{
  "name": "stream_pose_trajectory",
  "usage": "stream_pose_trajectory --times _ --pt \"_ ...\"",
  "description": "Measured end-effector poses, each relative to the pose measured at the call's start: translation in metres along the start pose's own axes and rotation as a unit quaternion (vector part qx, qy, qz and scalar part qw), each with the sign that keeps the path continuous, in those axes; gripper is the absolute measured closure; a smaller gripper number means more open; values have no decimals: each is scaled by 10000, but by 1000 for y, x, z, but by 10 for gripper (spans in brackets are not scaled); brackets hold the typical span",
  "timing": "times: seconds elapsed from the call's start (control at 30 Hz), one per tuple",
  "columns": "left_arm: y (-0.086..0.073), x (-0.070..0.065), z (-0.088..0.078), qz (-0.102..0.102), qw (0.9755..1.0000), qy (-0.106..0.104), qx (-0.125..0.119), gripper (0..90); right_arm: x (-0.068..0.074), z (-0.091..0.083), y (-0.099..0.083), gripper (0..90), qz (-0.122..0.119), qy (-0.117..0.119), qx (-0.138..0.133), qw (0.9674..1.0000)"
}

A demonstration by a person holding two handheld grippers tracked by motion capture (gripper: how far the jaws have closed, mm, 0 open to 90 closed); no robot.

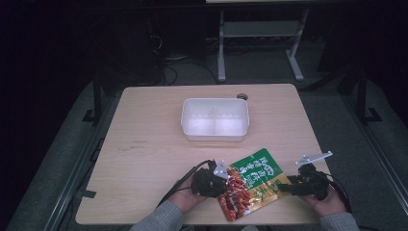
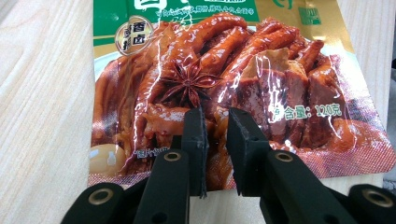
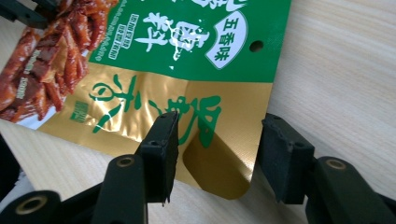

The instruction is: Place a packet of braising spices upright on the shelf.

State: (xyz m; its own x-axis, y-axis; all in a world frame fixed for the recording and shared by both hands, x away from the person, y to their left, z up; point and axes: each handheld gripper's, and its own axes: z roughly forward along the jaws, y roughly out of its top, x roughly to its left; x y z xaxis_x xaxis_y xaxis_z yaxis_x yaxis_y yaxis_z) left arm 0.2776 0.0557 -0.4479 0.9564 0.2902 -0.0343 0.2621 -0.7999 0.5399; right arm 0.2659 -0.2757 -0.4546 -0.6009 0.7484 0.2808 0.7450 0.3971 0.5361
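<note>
Snack pouch (image 1: pixel 251 184) lies diagonally, left tongs (image 1: pixel 226 185) clamping it, right tongs (image 1: pixel 284 187) apart.

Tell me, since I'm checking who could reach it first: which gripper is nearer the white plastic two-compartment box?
Left. The left gripper sits below the white plastic two-compartment box, slightly left, at the snack pouch. The right gripper lies farther off, below and right.
</note>
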Motion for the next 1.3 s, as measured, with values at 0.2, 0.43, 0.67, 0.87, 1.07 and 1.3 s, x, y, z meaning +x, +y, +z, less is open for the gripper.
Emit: stream_pose_trajectory --times 0.2,0.43,0.67,0.87,1.07,1.3 --pt "0 0 0 -13 10000 8 26 768 0 -8 1 554 88 444 -331 9984" --pt "-1 -1 0 -72 10000 48 -14 768 9 -3 4 577 -37 562 -254 9981" --pt "0 -1 0 -68 10000 57 -7 768 9 2 3 612 75 598 -125 9981" --pt "0 -2 1 -90 9999 57 -11 762 7 8 1 653 189 601 145 9979" --pt "0 -2 1 -64 10000 57 8 761 7 12 2 679 273 718 152 9969" --pt "0 -2 1 -49 10000 50 0 761 8 16 4 750 394 651 -84 9971"
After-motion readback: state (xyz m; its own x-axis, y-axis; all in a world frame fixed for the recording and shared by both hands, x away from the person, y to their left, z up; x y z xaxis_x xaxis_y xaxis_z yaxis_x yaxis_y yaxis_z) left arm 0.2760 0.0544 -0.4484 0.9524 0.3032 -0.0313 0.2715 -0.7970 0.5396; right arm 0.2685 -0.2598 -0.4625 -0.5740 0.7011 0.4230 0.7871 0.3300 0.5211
